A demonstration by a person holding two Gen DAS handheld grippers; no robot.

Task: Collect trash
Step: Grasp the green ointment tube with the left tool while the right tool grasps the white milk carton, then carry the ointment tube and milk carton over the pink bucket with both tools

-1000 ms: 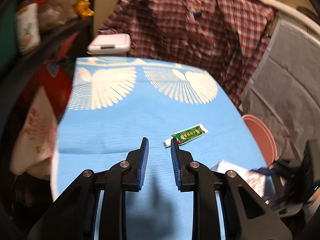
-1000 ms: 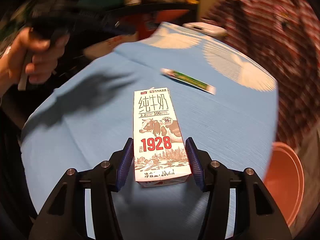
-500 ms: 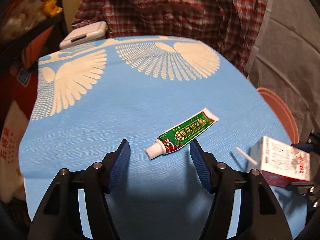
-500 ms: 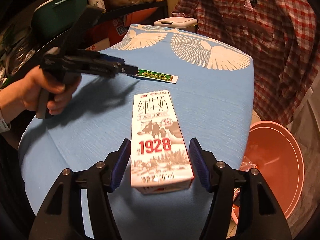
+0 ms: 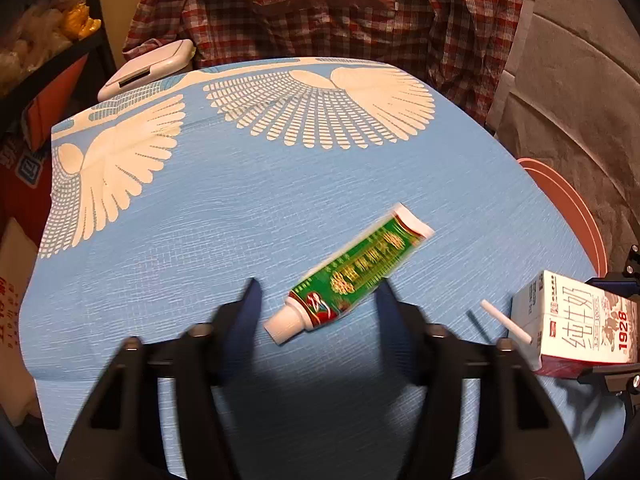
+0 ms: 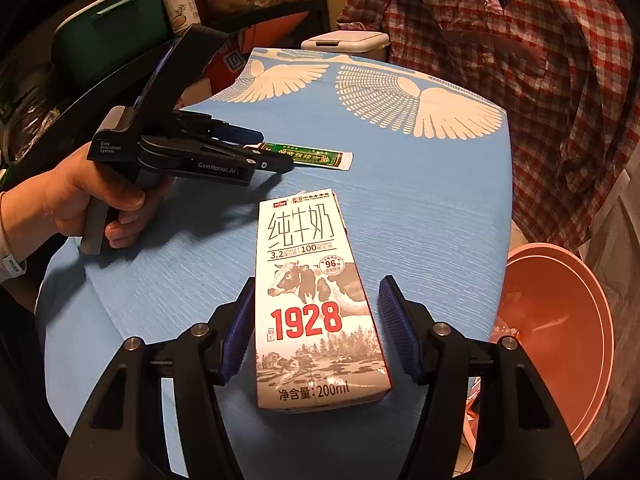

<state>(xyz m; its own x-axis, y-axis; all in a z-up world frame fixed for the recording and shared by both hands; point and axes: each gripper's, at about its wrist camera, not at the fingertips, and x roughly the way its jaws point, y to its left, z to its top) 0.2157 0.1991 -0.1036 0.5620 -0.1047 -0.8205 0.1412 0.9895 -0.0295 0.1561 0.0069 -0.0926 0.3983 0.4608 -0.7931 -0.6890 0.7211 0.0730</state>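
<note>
A green tube (image 5: 352,272) with a white cap lies on the blue tablecloth (image 5: 240,208). My left gripper (image 5: 318,304) is open, its fingers on either side of the tube's cap end. It also shows in the right wrist view (image 6: 276,164) at the tube (image 6: 316,157). A white milk carton (image 6: 316,300) marked 1928 lies flat between the open fingers of my right gripper (image 6: 318,324). The left finger looks to touch the carton; a gap shows at the right one. The carton (image 5: 576,320) with its white straw (image 5: 506,322) also shows in the left wrist view.
A pink basin (image 6: 560,320) sits below the table's right edge. A white lidded bin (image 5: 148,68) stands behind the table. A plaid shirt (image 5: 340,8) hangs at the back. Shelves with bags and jars (image 6: 180,4) are at the left.
My left gripper has opened wide and moved forward to straddle the tube's cap end. My right gripper stays open around the carton, which lies a little nearer in its view.
</note>
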